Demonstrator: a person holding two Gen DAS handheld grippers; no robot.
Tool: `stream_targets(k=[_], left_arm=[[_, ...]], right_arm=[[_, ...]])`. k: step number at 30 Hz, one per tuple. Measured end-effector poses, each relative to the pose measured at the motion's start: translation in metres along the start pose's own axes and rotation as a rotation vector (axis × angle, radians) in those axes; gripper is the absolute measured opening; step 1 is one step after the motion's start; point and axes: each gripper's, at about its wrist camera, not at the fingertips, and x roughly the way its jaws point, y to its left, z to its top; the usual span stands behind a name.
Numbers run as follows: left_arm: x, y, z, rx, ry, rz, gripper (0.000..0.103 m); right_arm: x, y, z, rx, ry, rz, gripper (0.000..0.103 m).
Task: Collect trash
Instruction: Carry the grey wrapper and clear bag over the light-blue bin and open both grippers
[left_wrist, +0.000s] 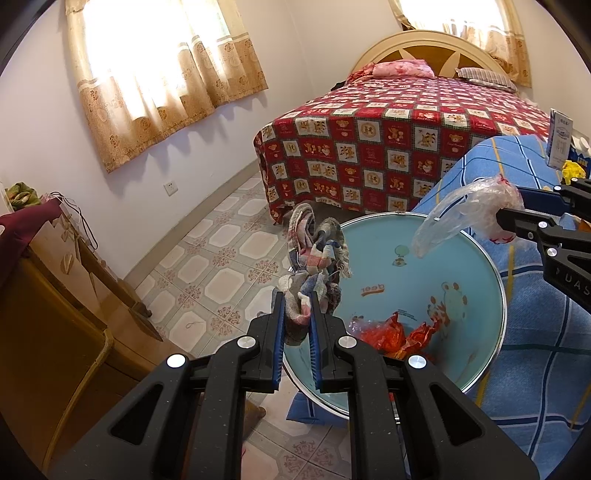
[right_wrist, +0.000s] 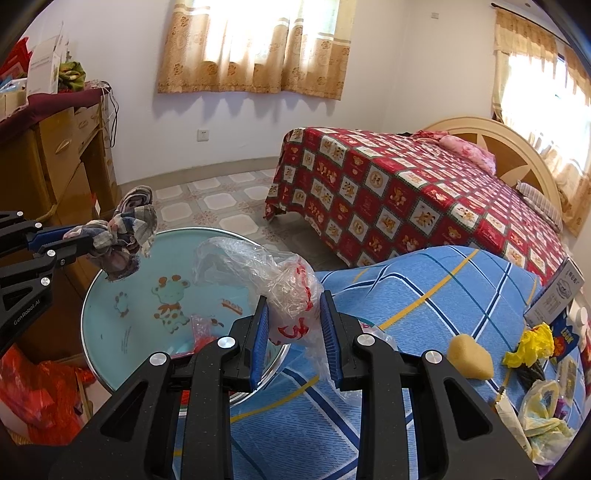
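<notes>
Setting: bedroom in a private home.
Evidence:
- 1 double bed (right_wrist: 424, 206) with arched cream-and-wood headboard (left_wrist: 424, 51), red patchwork bear-print cover, pink pillow (left_wrist: 402, 69) and striped pillow (left_wrist: 487, 78).
- 2 windows hung with short beige floral curtains (left_wrist: 162, 74), daylight behind.
- Patterned ceramic floor tiles (left_wrist: 218, 273); white plastered walls with 1 wall socket (right_wrist: 202, 135).
- Wooden dresser (right_wrist: 55, 162) with drawers, topped by a maroon cloth and household clutter.
- Blue checked bedsheet (right_wrist: 424, 295) over a nearer surface, strewn with small domestic odds and ends.
- Light-blue basin (left_wrist: 476, 280) with cartoon animal print.
</notes>
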Motion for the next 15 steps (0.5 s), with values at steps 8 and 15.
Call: stream_targets(k=[8,15], left_arm=[[-0.0001,0.0001,-0.0002,0.000,-0.001,-0.001,0.012],[-0.0019,-0.0059,0.0010,0.000,-0.003,-0.019,0.017]], right_arm=[[0.0001,0.0024,-0.0002,-0.001,0.000,0.005,0.028],[0.0007,0.0072,0.0007,-0.005,0.000,0.030,0.032]])
